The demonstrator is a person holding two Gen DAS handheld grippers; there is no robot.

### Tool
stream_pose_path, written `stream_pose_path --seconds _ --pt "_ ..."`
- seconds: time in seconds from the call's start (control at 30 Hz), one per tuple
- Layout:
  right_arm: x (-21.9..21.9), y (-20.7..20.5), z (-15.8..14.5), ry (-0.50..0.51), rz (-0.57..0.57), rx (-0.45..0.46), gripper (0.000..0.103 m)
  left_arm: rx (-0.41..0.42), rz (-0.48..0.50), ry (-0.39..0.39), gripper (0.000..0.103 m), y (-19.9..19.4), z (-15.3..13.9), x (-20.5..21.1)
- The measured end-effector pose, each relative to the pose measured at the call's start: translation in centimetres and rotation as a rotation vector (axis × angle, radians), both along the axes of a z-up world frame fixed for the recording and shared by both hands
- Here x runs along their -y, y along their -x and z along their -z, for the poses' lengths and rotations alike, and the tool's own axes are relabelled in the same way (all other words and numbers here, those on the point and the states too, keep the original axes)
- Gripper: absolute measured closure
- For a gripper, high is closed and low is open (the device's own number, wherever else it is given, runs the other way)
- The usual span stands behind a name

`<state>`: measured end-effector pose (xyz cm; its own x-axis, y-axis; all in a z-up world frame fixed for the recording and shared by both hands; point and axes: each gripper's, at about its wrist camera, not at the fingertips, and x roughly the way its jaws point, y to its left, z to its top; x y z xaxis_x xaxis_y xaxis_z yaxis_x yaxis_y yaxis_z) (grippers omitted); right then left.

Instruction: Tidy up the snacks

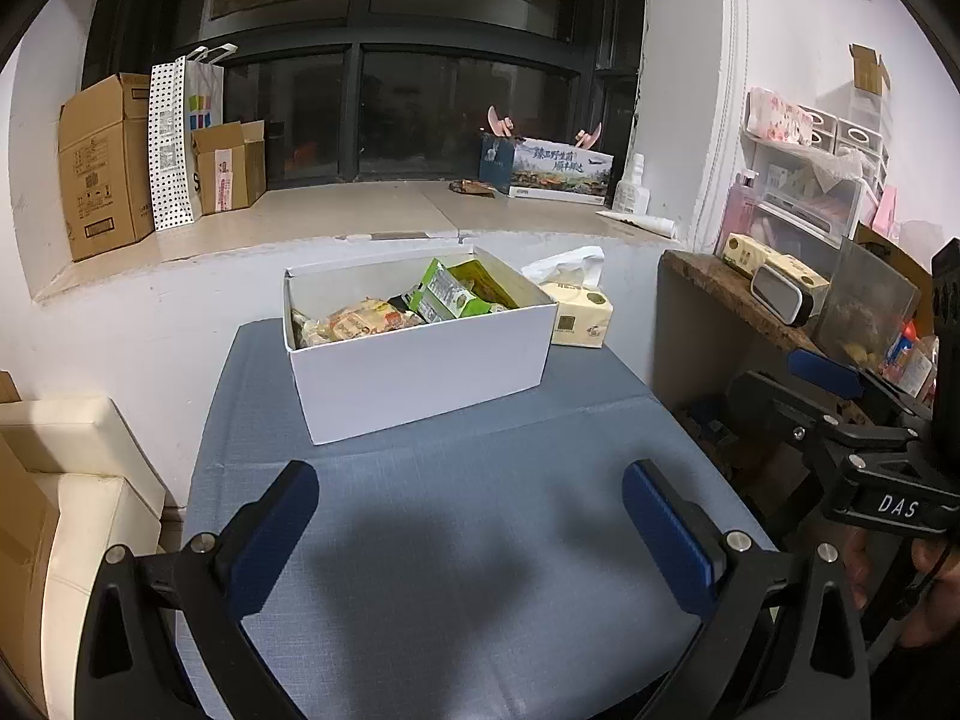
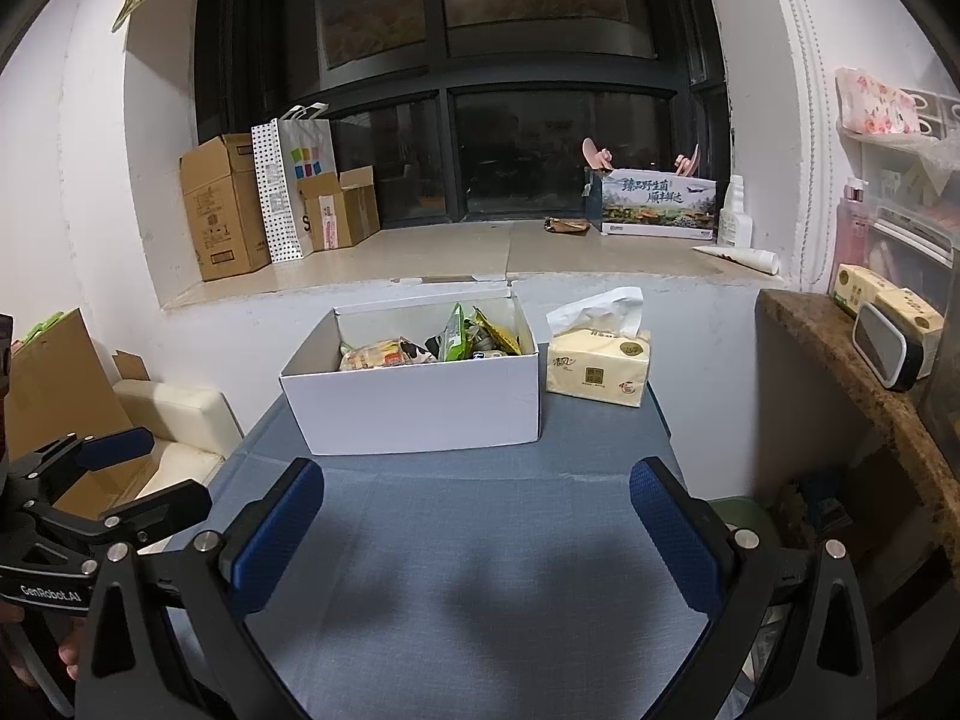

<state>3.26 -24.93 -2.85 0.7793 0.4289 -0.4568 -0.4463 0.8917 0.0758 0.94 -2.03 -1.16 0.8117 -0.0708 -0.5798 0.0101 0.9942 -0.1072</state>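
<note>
A white open box (image 1: 420, 366) stands at the far end of the blue-grey table (image 1: 456, 540). It holds several snack packets, among them a green pack (image 1: 447, 294) and an orange-yellow pack (image 1: 360, 321). The same box (image 2: 414, 402) with its snacks (image 2: 456, 336) shows in the right wrist view. My left gripper (image 1: 471, 516) is open and empty above the near part of the table. My right gripper (image 2: 477, 519) is open and empty too, well short of the box. Each gripper shows at the edge of the other's view.
A yellow tissue pack (image 1: 579, 315) sits right of the box (image 2: 600, 366). A windowsill behind holds cardboard boxes (image 1: 105, 165), a paper bag and a printed carton (image 1: 558, 171). A wooden shelf (image 2: 852, 372) is at right, a cream seat (image 1: 78, 480) at left.
</note>
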Motion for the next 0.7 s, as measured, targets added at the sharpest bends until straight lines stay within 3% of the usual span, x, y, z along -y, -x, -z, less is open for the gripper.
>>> stream_pose_path --seconds 0.7 --pt "-0.11 0.06 -0.01 0.0 0.001 0.002 0.0 -0.001 -0.006 0.002 0.0 0.06 0.09 -0.27"
